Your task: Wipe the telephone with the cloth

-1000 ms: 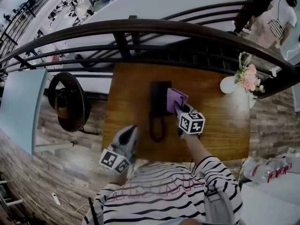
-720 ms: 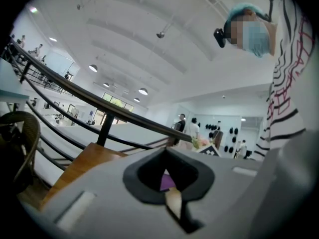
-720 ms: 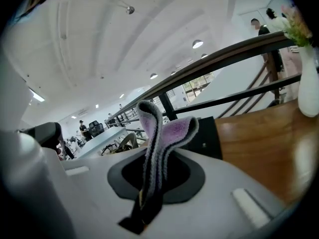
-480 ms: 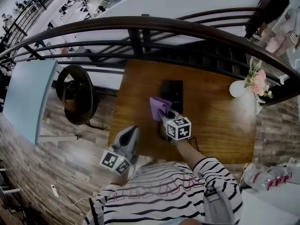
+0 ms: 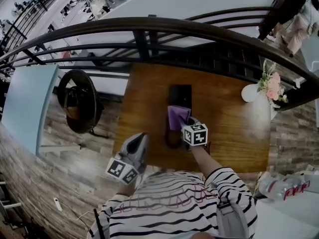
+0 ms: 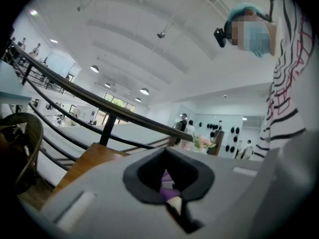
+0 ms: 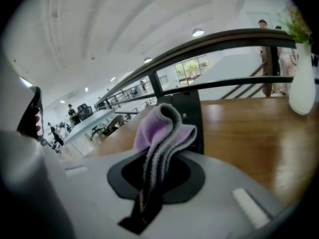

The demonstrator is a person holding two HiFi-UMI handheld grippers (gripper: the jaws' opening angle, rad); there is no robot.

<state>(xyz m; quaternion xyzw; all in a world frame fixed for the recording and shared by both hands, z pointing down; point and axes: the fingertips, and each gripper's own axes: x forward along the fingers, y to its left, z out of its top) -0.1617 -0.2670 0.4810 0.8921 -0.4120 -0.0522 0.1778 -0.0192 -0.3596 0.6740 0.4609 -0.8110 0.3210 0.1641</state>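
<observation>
The black telephone (image 5: 180, 97) lies on the middle of the wooden table (image 5: 229, 128), its dark cord (image 5: 170, 139) looping toward me. My right gripper (image 5: 188, 124) is shut on a purple cloth (image 5: 177, 116) that rests on the telephone's near end. In the right gripper view the folded cloth (image 7: 165, 127) rises from my right gripper (image 7: 149, 180), with the telephone (image 7: 192, 114) just behind it. My left gripper (image 5: 137, 144) hovers at the table's front left edge, apart from the telephone. In its own view my left gripper (image 6: 175, 199) is shut and holds nothing.
A white vase of pink flowers (image 5: 253, 90) stands at the table's far right, also in the right gripper view as the vase (image 7: 303, 86). A dark curved railing (image 5: 149, 28) runs behind the table. A round dark chair (image 5: 75, 102) sits to the left.
My right gripper swept the cloth from the telephone's right side across to its left, then back onto its near end. My left gripper stayed put.
</observation>
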